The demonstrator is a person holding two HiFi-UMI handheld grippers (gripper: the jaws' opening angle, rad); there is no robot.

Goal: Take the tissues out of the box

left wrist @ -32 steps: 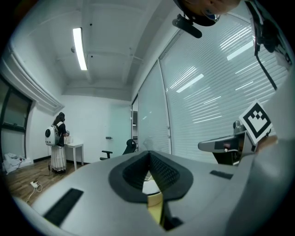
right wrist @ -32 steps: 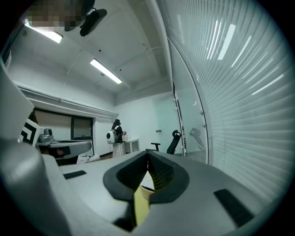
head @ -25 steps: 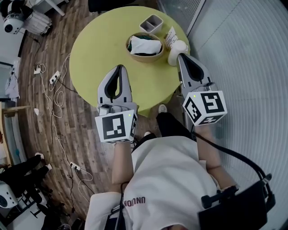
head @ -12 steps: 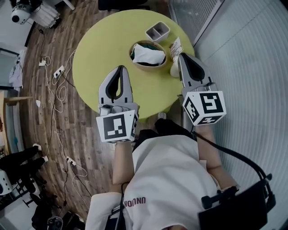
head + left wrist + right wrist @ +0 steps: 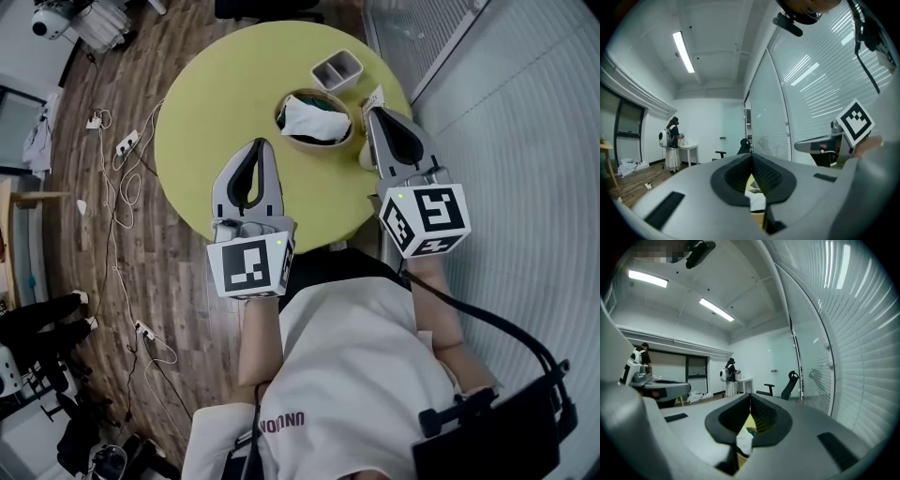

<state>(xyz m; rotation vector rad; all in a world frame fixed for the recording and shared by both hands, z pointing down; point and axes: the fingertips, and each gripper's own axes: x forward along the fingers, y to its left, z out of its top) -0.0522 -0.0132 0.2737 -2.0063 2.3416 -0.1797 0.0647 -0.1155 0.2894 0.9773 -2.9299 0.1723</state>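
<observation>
Overhead, a person stands at a round yellow-green table point(image 5: 202, 103), one grey two-jaw gripper in each hand. A round wooden bowl point(image 5: 315, 148) sits on the table's far half. The task's white soft tissue pack with a dark green edge point(image 5: 314, 120) lies inside it. A small grey two-compartment box point(image 5: 336, 70) stands just beyond the bowl. The left gripper point(image 5: 260, 143) hangs over the near part of the table, its jaws pressed together on nothing, its tips short of the bowl. The right gripper point(image 5: 372, 112) is at the table's right edge, just beside the bowl, with its jaws likewise together and empty. Both point level towards the bowl, and neither touches the tissue pack.
</observation>
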